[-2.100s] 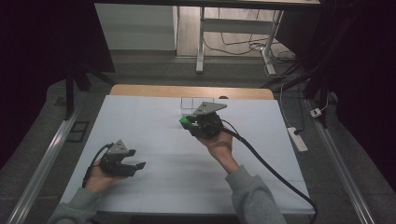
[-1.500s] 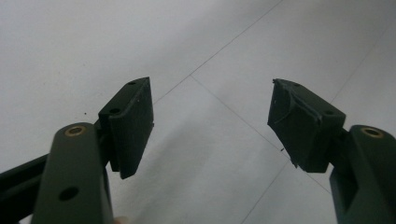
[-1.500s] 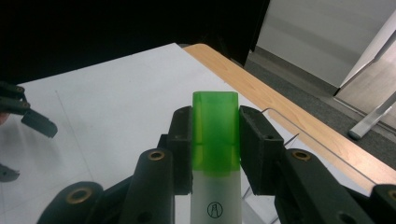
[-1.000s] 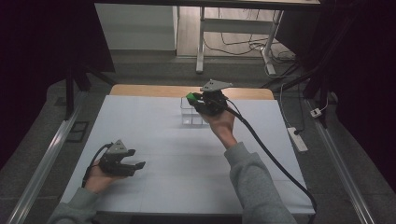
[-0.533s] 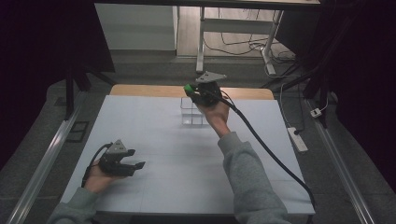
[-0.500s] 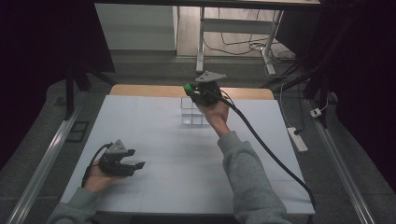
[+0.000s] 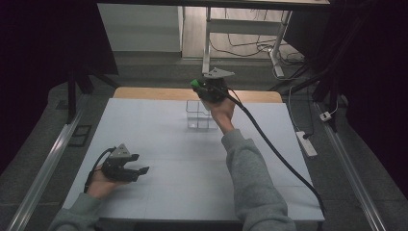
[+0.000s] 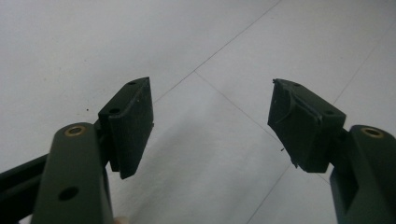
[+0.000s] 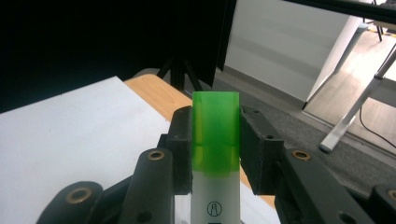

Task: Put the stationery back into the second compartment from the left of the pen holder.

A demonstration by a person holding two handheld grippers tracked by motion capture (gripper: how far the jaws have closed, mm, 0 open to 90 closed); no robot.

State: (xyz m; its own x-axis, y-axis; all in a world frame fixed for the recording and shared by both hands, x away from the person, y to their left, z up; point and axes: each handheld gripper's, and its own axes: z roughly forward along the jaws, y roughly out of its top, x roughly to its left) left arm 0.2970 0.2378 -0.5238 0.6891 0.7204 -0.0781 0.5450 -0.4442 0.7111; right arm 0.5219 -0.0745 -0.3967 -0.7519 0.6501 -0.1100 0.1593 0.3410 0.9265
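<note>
A white rectangular table (image 7: 159, 130), its matte top crossed by faint thin grid lines, has a strip of light wood (image 7: 144, 93) showing along its far edge. A small clear box-shaped rack (image 7: 198, 114) of transparent plastic stands directly on the white top, close to that wooden strip and about midway along it. The left gripper (image 7: 126, 167), black with jaws spread, rests low at the table's near left part, well apart from the rack.

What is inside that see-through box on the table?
The clear box looks empty. The right gripper, holding a green-capped marker, covers its back edge.
</note>
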